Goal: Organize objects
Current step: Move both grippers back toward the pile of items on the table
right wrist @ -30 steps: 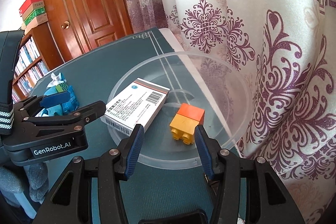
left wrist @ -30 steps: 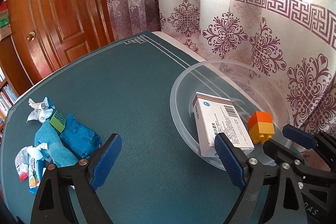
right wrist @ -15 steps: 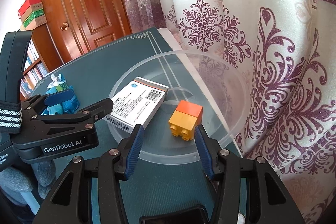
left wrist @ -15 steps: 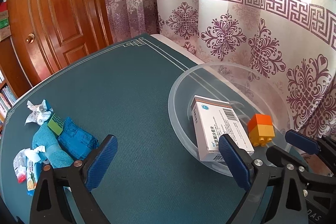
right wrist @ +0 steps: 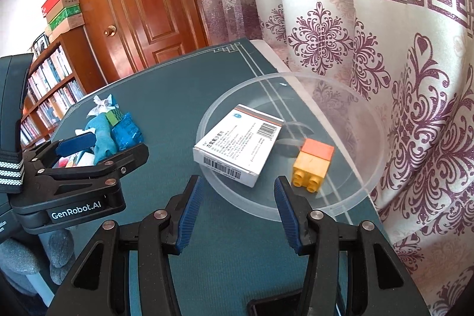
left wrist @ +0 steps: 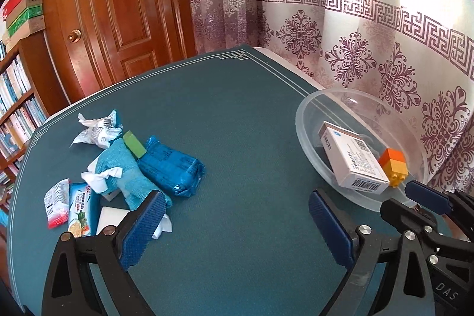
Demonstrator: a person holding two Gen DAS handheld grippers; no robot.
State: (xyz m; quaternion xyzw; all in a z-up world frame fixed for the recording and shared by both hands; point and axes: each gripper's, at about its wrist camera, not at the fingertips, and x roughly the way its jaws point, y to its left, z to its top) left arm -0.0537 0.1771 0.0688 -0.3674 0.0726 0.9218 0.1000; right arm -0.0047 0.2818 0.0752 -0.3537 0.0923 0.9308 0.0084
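Your left gripper: jaws wide, nothing between them, over bare teal table. Your right gripper: jaws partly apart, empty, just short of clear bowl near rim. Bowl at table edge beside curtain; inside it, white medicine box lying flat, orange-yellow toy brick just beside box. Unsorted pile to your left: blue packet, teal cloth, green block, crumpled wrappers.
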